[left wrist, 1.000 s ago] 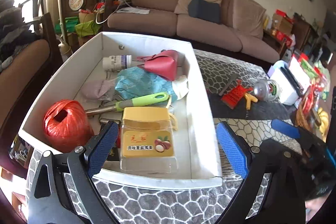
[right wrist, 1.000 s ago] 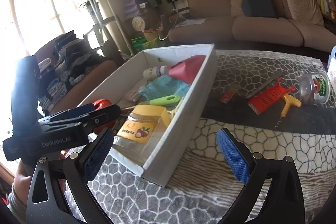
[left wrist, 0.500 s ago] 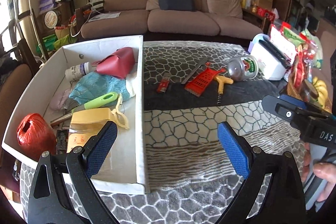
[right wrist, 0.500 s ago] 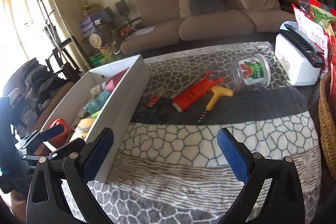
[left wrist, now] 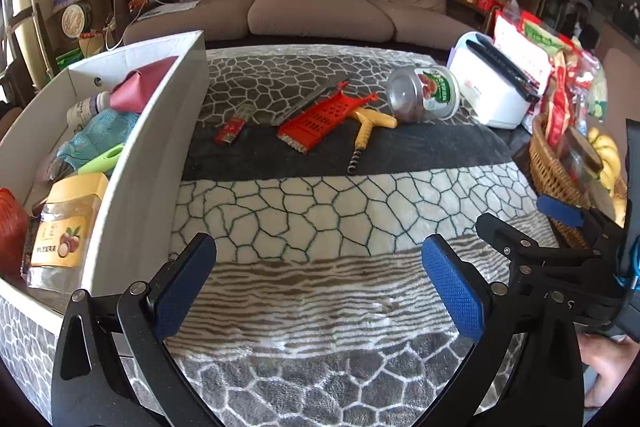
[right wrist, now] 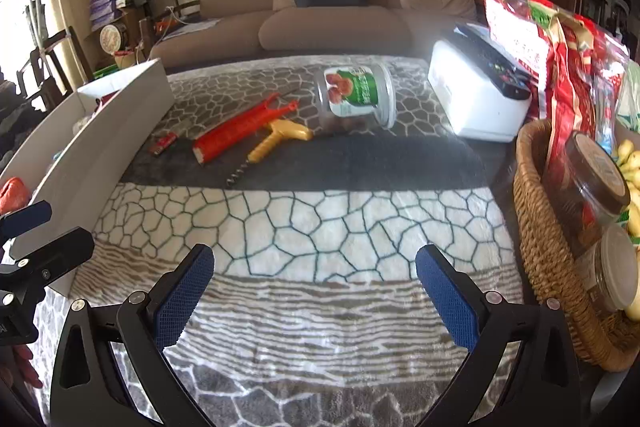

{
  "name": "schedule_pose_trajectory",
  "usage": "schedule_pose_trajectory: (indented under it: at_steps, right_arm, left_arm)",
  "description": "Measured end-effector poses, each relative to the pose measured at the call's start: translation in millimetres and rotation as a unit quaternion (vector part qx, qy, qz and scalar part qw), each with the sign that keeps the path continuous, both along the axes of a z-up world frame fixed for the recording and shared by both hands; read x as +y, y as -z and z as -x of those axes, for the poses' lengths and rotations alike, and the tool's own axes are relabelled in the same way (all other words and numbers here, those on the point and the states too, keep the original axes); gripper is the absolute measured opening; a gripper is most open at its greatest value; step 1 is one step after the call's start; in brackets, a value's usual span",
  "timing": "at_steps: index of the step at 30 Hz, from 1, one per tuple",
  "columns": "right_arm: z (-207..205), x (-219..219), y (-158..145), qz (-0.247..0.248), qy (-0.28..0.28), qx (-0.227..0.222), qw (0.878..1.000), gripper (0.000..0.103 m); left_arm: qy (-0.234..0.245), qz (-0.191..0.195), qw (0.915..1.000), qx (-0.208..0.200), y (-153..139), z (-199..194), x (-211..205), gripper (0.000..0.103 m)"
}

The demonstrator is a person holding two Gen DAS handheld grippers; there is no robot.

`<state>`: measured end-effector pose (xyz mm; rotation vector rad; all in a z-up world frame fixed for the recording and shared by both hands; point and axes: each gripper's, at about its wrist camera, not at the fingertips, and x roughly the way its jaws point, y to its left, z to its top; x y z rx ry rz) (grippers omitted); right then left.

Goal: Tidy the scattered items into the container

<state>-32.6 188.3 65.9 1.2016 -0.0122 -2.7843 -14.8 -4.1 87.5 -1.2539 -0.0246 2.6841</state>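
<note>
A white box stands at the left of the patterned cloth, holding a yellow-lidded jar, a red twine ball and other items. Scattered beyond lie a red lighter, a red grater, a yellow corkscrew and a toppled clear jar with a green label. My left gripper hovers over bare cloth to the right of the box, its jaws opening with nothing between them. My right gripper is open and empty too, well short of the grater, corkscrew and jar.
A white appliance stands at the back right. A wicker basket with jars, snack bags and bananas lines the right edge. A brown sofa sits behind the table. The left gripper's fingers show at the right wrist view's left edge.
Both grippers swung right, away from the box and lower toward the cloth. The box has slid to the left of both views; the scattered items now lie ahead.
</note>
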Motion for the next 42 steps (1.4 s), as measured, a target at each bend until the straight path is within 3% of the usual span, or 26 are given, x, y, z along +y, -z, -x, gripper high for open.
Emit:
schedule_pose_trajectory:
  at_steps: [9, 16, 23, 42]
  right_arm:
    - [8.5, 10.6, 42.3, 0.029, 0.027, -0.045, 0.998, 0.103]
    - [15.8, 5.5, 60.8, 0.012, 0.032, -0.058, 0.998, 0.103]
    - [18.8, -0.9, 71.9, -0.032, 0.033, -0.057, 0.997, 0.103]
    - [17.7, 0.0, 72.0, -0.031, 0.039, -0.058, 0.997, 0.103]
  left_arm:
    - [-0.012, 0.013, 0.9988, -0.047, 53.5, 12.0, 11.7, 0.103]
    - [-0.020, 0.020, 0.9973, -0.068, 81.5, 23.5, 11.1, 0.103]
    - [-0.017, 0.040, 0.9980, -0.046, 86.2, 26.3, 14.9, 0.103]
    - [-0.017, 0.040, 0.9980, -0.046, 86.2, 26.6, 15.2, 0.103]
